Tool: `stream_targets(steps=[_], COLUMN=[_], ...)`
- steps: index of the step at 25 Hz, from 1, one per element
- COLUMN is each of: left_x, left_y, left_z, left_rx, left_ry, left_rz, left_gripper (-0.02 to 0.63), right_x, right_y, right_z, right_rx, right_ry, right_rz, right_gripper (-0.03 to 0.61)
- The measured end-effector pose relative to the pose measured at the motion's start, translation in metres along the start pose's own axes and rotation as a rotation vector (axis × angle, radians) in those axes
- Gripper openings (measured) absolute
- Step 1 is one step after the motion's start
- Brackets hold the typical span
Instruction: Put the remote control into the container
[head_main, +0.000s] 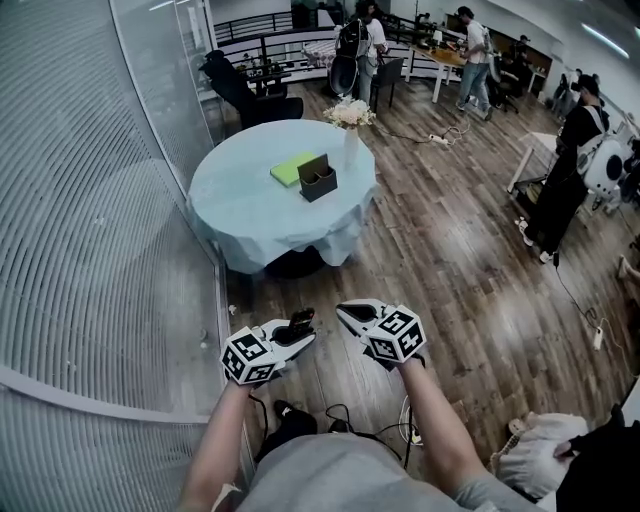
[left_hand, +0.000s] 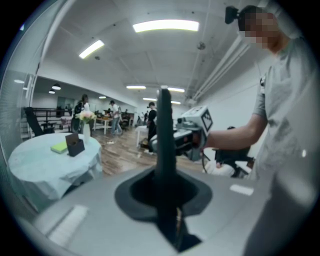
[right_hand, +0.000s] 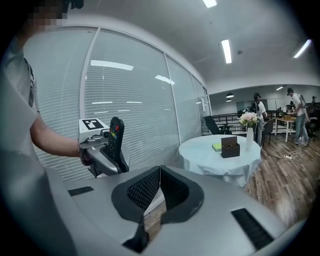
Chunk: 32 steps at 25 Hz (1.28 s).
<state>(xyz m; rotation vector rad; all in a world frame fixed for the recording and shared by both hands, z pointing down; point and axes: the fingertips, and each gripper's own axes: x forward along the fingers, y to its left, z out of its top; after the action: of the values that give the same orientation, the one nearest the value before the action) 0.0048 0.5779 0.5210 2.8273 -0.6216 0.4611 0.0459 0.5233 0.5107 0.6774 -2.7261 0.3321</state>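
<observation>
We see a brown wood-plank floor filling most of the head view. A tall frosted glass wall w/ fine horizontal stripes runs down its left side. Ahead of us, close to that wall, stands a round table under a pale blue cloth. Several people stand or sit at desks in the bg, too small to tell more.

Nearer in, our two bare forearms reach out over the floor, each hand w/ a grey gripper carrying a marker cube. The left gripper & right gripper sit side by side, near each other but not touching. Both are well apart from the table. The right gripper's jaws are pressed together w/ nothing btw them.

On the cloth, approx. mid-table, stands a dark brown box-shaped container w/ two open compartments. A flat lime-green pad lies just beside it on the left. A slim white vase w/ pale flowers stands near the table's far edge, behind the container.

Smallest is the slim black remote control. It stands upright, clamped btw the left gripper's jaws. In the right gripper view its button face shows, w/ a red button near the top. It's out over the floor, far short of the container.
</observation>
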Motion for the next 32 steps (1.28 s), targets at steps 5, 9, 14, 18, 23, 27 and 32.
stream_targets(steps=[5,9,14,18,23,27,32], left_x=[-0.007,-0.009,-0.013,-0.014,-0.016,-0.016,-0.014], left_y=[0.008,0.015,0.033,0.054,0.077,0.091,0.110], left_z=[-0.003,-0.010,-0.013,-0.013,-0.005,0.000,0.006], left_rx=[-0.019,-0.037,-0.056,-0.065,-0.046,-0.032,-0.023], left_ry=[0.003,-0.003,-0.007,-0.009,-0.021,-0.024,-0.028], left_rz=[0.008,-0.007,-0.024,-0.036,-0.051,-0.069,-0.088], left_gripper=[0.046,0.046,0.046,0.046,0.046,0.046,0.046], right_x=[0.007,0.019,0.036,0.049,0.065,0.076,0.089], right_y=[0.003,0.008,0.006,-0.004,-0.016,-0.024,-0.038], right_z=[-0.009,-0.016,-0.010,0.001,0.013,0.019,0.027], right_rx=[0.017,0.009,-0.019,-0.012,-0.012,-0.012,-0.007], right_ry=[0.033,0.068,0.100,0.099,0.095,0.092,0.094], right_rz=[0.009,0.011,0.013,0.000,-0.026,-0.038,-0.057], right_gripper=[0.017,0.018,0.018,0.018,0.018,0.018,0.018])
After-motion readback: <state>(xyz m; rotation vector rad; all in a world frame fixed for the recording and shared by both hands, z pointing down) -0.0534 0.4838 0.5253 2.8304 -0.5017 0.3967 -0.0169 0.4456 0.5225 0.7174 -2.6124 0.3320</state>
